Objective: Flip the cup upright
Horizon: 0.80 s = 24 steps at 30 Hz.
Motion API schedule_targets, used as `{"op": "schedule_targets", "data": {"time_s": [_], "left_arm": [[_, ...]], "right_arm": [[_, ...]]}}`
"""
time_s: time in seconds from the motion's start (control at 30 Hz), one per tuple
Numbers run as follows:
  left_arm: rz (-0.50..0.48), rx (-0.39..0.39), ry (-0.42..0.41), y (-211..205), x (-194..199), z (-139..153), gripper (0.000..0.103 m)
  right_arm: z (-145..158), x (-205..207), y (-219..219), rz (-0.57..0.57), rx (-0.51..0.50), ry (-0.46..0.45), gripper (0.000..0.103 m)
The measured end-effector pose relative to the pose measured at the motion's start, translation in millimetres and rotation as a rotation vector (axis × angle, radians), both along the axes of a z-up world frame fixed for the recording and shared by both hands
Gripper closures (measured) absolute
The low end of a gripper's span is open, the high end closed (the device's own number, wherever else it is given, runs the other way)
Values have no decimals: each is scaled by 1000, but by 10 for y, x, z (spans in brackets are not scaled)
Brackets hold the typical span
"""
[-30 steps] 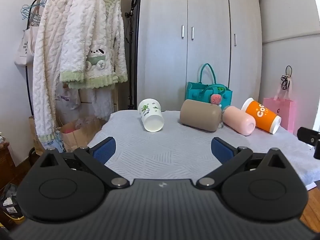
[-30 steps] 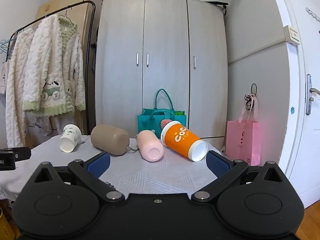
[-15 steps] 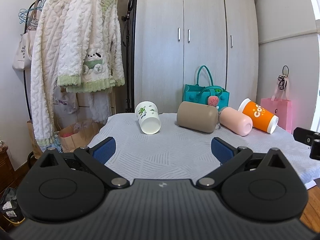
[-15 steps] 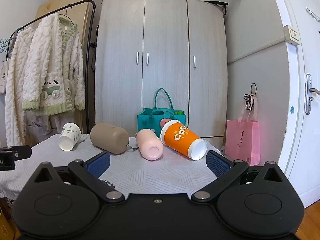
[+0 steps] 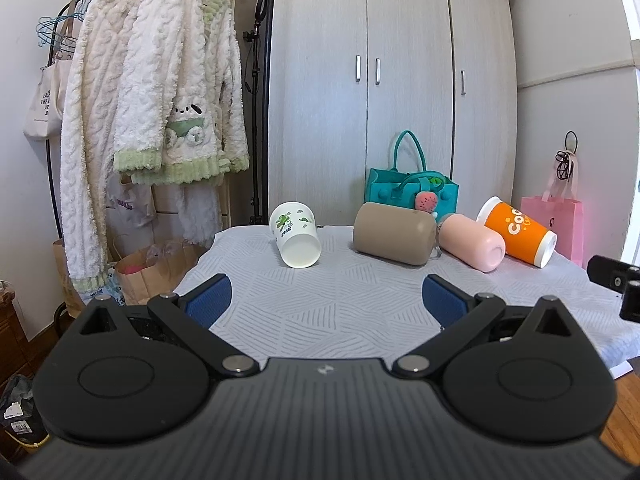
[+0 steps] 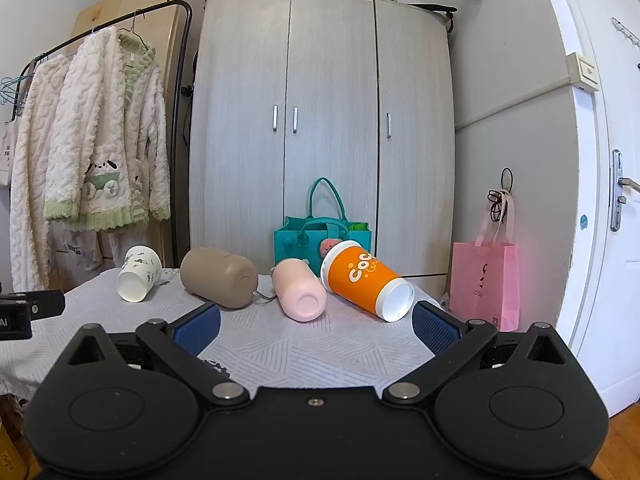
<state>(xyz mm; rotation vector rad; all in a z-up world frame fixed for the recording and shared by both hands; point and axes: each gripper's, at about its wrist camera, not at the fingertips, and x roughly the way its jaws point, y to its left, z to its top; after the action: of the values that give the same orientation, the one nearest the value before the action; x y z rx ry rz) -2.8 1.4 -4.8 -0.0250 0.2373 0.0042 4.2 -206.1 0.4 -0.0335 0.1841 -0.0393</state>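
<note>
Several cups lie on their sides on a table with a grey-white cloth (image 5: 340, 312): a white cup with green prints (image 5: 295, 234) (image 6: 138, 273), a tan cup (image 5: 394, 234) (image 6: 218, 277), a pink cup (image 5: 471, 247) (image 6: 300, 290) and an orange cup (image 5: 518, 232) (image 6: 366, 280). My left gripper (image 5: 326, 302) is open and empty, short of the white and tan cups. My right gripper (image 6: 316, 326) is open and empty, just short of the pink and orange cups.
A teal bag (image 5: 412, 188) stands behind the cups, in front of a grey wardrobe (image 5: 376, 80). A clothes rack with fluffy white garments (image 5: 160, 100) is at the left. A pink bag (image 6: 484, 284) and a white door (image 6: 600, 200) are at the right.
The left gripper's view has tilted up and shifted a little; the cups sit slightly lower and nearer in it. The right gripper has barely moved. Both stay open.
</note>
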Motion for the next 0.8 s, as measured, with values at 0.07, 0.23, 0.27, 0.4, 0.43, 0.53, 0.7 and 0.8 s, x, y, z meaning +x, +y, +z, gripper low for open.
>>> {"op": "schedule_targets", "data": {"time_s": [0.07,0.23,0.27,0.4,0.43,0.53,0.7,0.8], "left_arm": [[2,2,2,-3,3,3,0],[3,1,0,-1,6,1,0],[4,1,1,-1,5,0,0],[10,-13,-12,13,-1,14,0],[7,-11,-13,18,-3,19,0],[5,-8,-13,17,-7,18,0],[-2,-6,-2,15,-3,17,0],[-1,-6,0,14,-1,22,0]], "right_arm": [[-1,4,7,-1,-2,1,0],[0,7,11,-5,-1,-1,0],[0,3,8,-8,2,-5,0],[-1,11,5,-7,4,-2,0],[-1,10,11,-9,2,-3,0],[3,14,10,-11,5,-3,0],[-4,16,7,-11,-2,-1,0],[-9,13,2,-12,0,-1,0]]}}
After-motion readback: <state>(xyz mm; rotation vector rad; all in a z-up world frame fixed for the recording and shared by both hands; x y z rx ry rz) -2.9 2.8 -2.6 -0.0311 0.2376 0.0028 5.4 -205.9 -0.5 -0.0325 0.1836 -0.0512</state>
